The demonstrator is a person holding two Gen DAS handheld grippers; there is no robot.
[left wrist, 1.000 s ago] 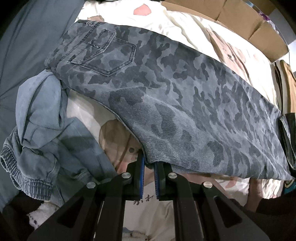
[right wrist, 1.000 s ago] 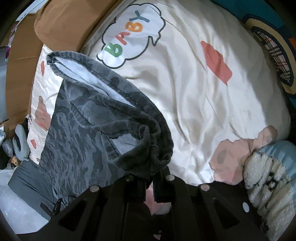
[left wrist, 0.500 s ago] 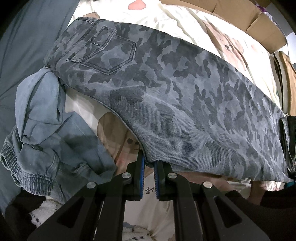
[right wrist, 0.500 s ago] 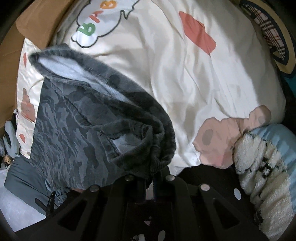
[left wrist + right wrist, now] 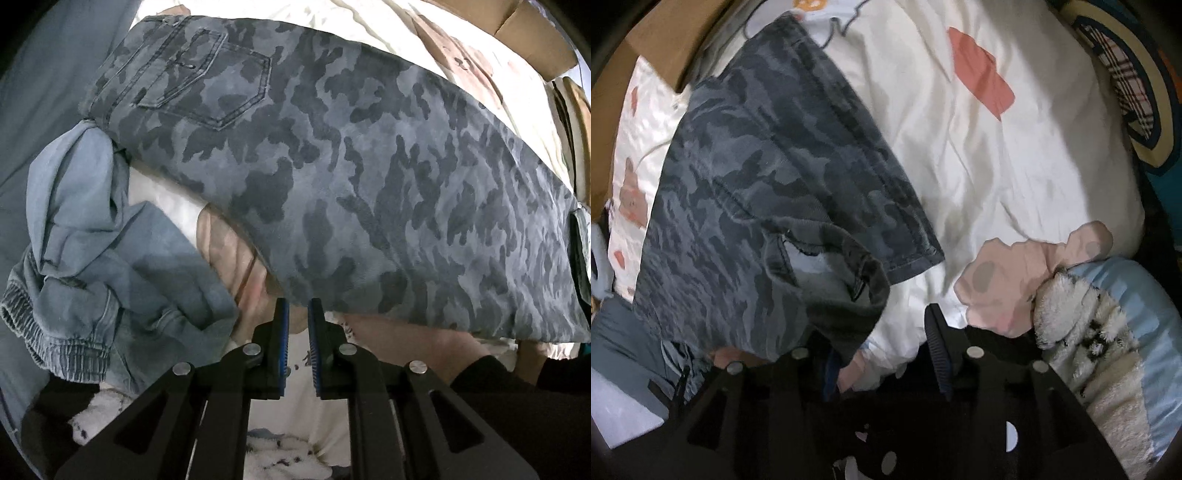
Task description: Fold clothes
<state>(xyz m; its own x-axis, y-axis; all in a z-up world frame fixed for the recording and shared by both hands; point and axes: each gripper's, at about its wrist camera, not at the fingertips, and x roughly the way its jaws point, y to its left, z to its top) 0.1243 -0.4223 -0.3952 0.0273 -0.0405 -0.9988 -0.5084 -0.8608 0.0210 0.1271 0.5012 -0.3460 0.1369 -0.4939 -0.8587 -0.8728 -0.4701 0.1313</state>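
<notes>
From my left wrist view, the left gripper (image 5: pixel 298 314) points down at the bed, its blue-lined jaws nearly together and pinching the lower edge of the camo trousers (image 5: pixel 351 177). The trousers stretch across the frame from 11 o'clock to 4 o'clock, a stitched back pocket (image 5: pixel 207 74) showing near 11 o'clock. At 8 o'clock lies a crumpled light denim garment (image 5: pixel 92 258) with an elastic cuff, touching the trousers at their waist end. Under everything is a cream bedsheet (image 5: pixel 162 199) with tan patches. Small dark printed characters sit on the sheet just right of the jaws; I cannot read them. A dark sleeve (image 5: pixel 517 391) enters at 4 o'clock, and cardboard (image 5: pixel 524 33) shows at 1 o'clock.

From my right wrist view, the right gripper (image 5: pixel 886 354) has its jaws opening. A fold of the camo trousers (image 5: pixel 757 184) hangs over the left finger, the right finger (image 5: pixel 936 343) stands clear of the cloth, and nothing is pressed between them. The trousers lie doubled over on the cream bedsheet (image 5: pixel 1015 166) from 11 o'clock down to the gripper, pale inner lining showing at the hem. At 12 o'clock a printed speech bubble (image 5: pixel 827 14) on the sheet is cut off by the frame edge; only orange letter bottoms show, unreadable. A coral patch (image 5: pixel 982 77) sits at 1 o'clock, a fluffy white and black fabric (image 5: pixel 1082 325) at 4 o'clock, and a plaid-patterned item (image 5: pixel 1130 74) at 2 o'clock.
</notes>
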